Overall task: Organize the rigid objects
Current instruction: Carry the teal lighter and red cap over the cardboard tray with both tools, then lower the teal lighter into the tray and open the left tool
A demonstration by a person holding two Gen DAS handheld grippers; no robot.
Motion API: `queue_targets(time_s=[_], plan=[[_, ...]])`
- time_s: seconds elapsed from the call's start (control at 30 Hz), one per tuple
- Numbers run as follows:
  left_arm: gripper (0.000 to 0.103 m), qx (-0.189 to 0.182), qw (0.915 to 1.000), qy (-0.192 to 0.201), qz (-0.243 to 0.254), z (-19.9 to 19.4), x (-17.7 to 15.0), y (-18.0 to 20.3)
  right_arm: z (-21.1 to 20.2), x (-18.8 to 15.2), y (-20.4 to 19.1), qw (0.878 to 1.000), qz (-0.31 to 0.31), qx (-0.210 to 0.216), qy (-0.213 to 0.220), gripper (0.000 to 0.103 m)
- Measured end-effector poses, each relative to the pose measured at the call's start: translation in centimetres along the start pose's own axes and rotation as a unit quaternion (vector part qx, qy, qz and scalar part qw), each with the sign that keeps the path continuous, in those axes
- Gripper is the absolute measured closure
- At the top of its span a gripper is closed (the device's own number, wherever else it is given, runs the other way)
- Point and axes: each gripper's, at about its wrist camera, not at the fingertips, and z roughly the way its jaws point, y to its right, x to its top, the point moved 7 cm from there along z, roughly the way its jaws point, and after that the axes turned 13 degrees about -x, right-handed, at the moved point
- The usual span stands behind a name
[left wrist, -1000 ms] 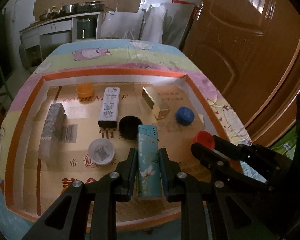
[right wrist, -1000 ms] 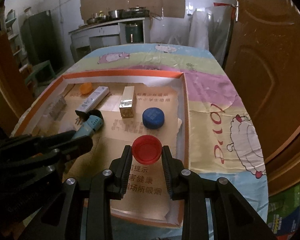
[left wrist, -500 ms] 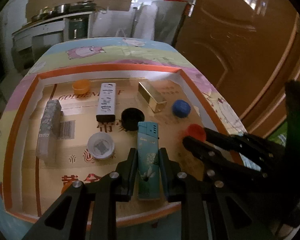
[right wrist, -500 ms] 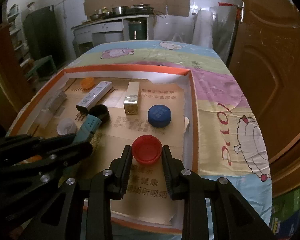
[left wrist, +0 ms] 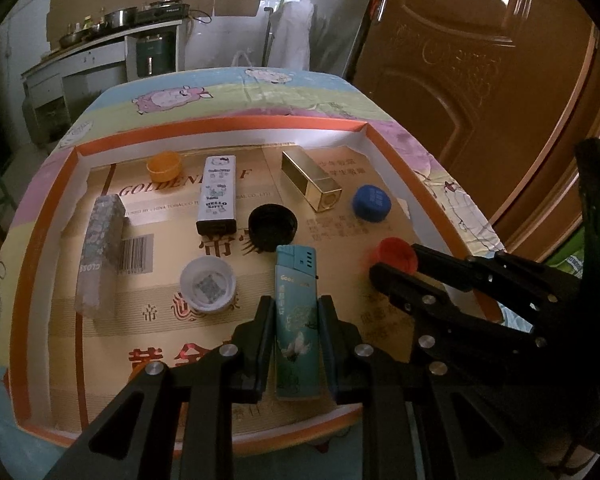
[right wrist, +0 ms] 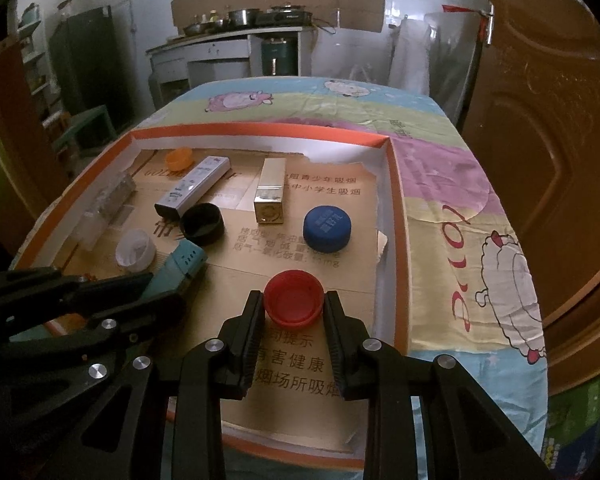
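While two hand-held grippers work over a shallow orange-rimmed tray [left wrist: 52,216], each holds one small item clamped above the cardboard lining.

In the left wrist view, the left gripper [left wrist: 294,312] is narrowed onto a teal lighter [left wrist: 296,300], pinched by its long sides so it points straight ahead, apparently so it can be laid in line with the white lighter [left wrist: 217,194] and gold case [left wrist: 310,184]; caps in orange [left wrist: 164,166], black [left wrist: 273,227], white [left wrist: 208,284] and blue [left wrist: 371,202] sit loose nearby, and the right gripper's fingers cover part of the red cap [left wrist: 394,254]. In the right wrist view, the right gripper [right wrist: 293,312] squeezes that red cap across its rim, open side up, near the blue cap [right wrist: 326,227], probably to group caps; the left gripper's dark arms hide most of the lighter, and whether either item touches the cardboard cannot be told.
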Motion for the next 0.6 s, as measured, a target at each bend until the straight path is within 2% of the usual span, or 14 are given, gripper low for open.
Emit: queue_targets(time_s=[0.37, 0.6], plan=[[0.081, 0.010, 0.9999, -0.005, 0.000, -0.01, 0.23, -0.31, 0.21, -0.04, -0.31, 1.000, -0.017, -0.008, 0.005, 0.072], [0.081, 0.002, 1.0000, -0.002, -0.006, 0.00, 0.26, -0.52, 0.25, -0.02, -0.33, 1.000, -0.019, -0.008, 0.007, 0.072]])
